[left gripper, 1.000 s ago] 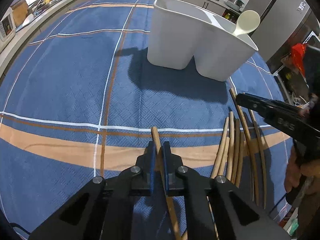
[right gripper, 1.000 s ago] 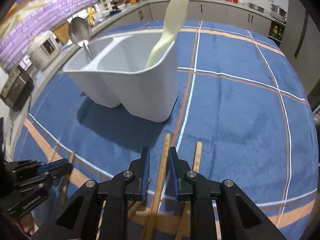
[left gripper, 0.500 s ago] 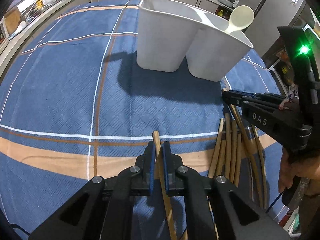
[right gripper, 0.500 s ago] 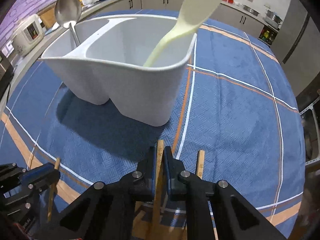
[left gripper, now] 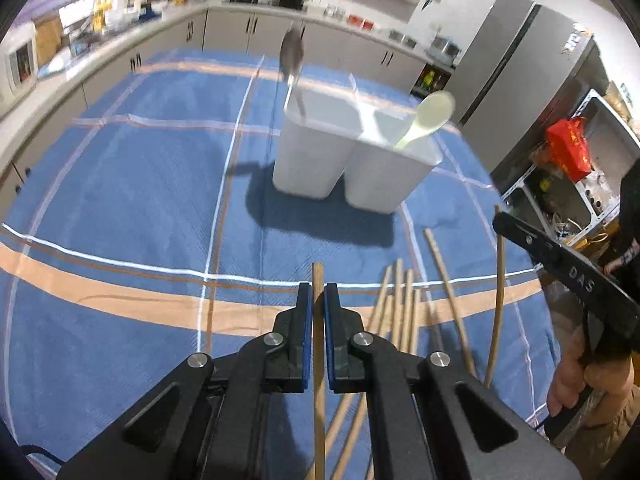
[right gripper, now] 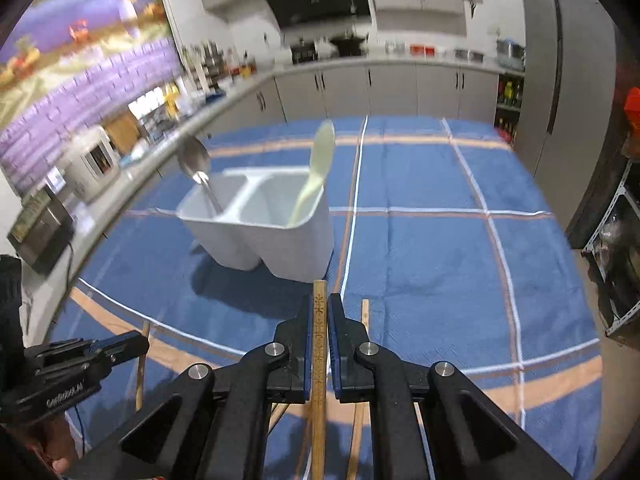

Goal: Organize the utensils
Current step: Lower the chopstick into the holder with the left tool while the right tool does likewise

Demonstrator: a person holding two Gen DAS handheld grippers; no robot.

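Both jaws clamp slender wooden chopsticks (left gripper: 319, 360) (right gripper: 319, 340)

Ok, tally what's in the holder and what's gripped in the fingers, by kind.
Metal spoon: 1, in the holder.
Plastic spoon: 1, in the holder's other compartment.
Chopsticks: 2, a plain chopstick in the left gripper, a patterned chopstick in the right gripper.
Total: 4.
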